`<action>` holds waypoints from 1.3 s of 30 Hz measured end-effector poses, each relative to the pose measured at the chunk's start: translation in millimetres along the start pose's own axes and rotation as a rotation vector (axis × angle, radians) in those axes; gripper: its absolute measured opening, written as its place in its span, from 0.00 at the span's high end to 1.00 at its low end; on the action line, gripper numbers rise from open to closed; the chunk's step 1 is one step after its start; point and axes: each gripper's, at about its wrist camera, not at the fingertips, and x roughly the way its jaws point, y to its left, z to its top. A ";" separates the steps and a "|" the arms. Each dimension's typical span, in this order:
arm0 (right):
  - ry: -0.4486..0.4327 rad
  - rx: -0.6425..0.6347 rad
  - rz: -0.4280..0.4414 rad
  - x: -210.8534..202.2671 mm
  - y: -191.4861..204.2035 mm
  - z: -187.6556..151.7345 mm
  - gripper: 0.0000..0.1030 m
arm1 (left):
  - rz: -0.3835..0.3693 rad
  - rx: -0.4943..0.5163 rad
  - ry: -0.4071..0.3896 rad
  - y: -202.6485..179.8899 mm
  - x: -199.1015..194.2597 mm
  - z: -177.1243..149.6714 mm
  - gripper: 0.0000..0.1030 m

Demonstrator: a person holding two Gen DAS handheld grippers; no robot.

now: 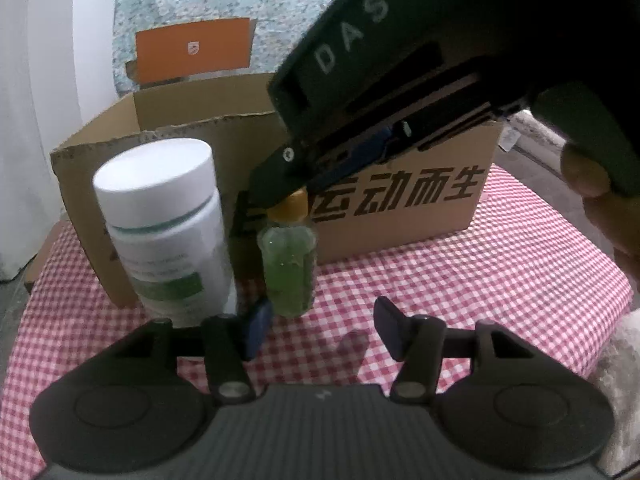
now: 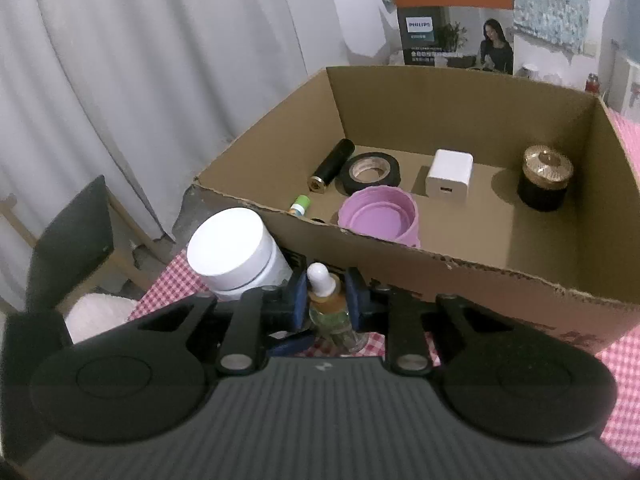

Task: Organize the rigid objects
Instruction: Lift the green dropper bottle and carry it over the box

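Claws tilt downward: right claw pinching dropper bottle, left claw spread, empty.

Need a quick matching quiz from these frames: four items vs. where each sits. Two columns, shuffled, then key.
Items:
1. dropper bottle
2. white jar
3. tape roll
4. charger

Places:
A. in the box, beside a black tube
B. on the checked cloth, left of the dropper bottle
C. between the right tool's pads
D. in the box, left of the gold-topped black jar

Pairs: 1-C, 2-B, 3-A, 4-D
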 end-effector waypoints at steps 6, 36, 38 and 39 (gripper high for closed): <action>0.004 0.004 0.012 -4.5 -6.3 -2.5 0.81 | 0.020 -0.018 -0.002 -10.4 8.0 3.3 0.43; -0.007 0.102 -0.014 -24.9 -48.5 -18.1 0.80 | 0.034 0.055 0.027 -41.7 53.1 28.1 0.67; -0.008 0.103 -0.012 -25.6 -49.2 -18.6 0.80 | 0.023 0.040 0.028 -41.9 55.3 28.6 0.68; -0.009 0.104 -0.013 -26.1 -49.6 -18.9 0.80 | 0.020 0.035 0.027 -40.3 55.4 28.8 0.68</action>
